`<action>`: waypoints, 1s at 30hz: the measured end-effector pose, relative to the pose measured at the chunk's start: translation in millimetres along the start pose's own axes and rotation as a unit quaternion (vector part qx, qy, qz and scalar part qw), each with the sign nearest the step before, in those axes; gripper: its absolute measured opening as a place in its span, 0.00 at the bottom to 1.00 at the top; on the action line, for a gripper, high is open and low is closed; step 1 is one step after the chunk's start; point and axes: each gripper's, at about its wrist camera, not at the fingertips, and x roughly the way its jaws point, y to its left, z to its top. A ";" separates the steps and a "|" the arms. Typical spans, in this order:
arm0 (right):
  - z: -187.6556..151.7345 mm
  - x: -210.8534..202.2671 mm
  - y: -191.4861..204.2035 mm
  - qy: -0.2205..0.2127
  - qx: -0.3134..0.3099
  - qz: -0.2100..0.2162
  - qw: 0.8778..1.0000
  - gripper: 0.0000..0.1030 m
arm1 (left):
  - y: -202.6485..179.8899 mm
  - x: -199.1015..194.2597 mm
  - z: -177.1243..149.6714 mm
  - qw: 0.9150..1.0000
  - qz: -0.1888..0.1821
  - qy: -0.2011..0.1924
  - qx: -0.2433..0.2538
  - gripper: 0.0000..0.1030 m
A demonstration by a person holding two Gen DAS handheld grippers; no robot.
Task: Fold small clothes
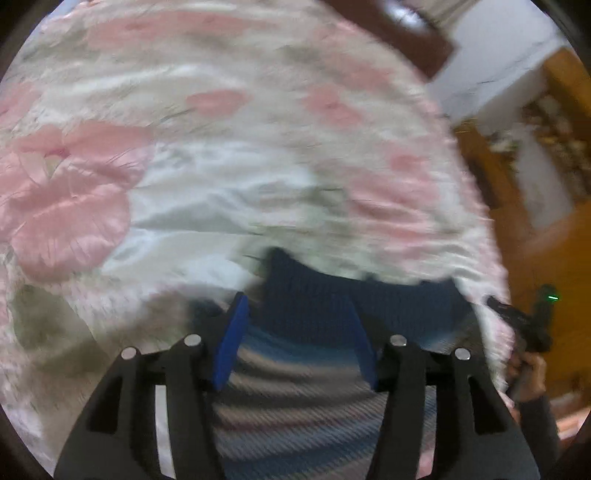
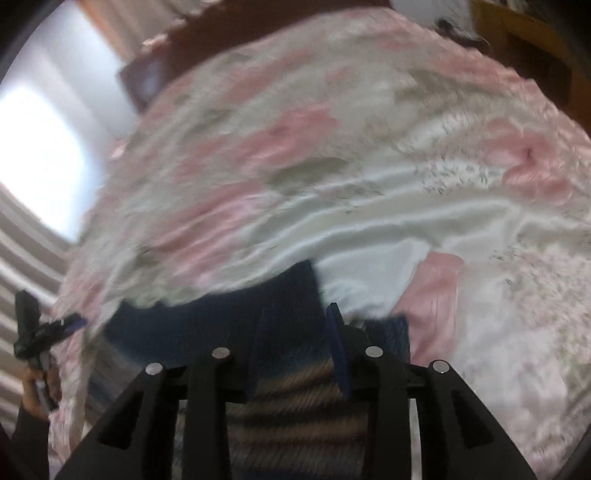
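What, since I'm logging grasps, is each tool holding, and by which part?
The left tool is open above the striped garment, holding nothing. The right tool straddles its striped part near the dark blue end; blur hides whether it grips.

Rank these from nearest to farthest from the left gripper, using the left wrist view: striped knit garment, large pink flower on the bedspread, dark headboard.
1. Striped knit garment, between the left gripper's fingers.
2. Large pink flower, far left on the bedspread.
3. Dark headboard, top, beyond the bed.
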 end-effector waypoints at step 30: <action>-166.6 -44.9 -38.5 0.051 0.106 0.002 0.993 0.01 | 65.4 -32.2 -198.8 0.989 -0.063 0.055 -0.123 0.21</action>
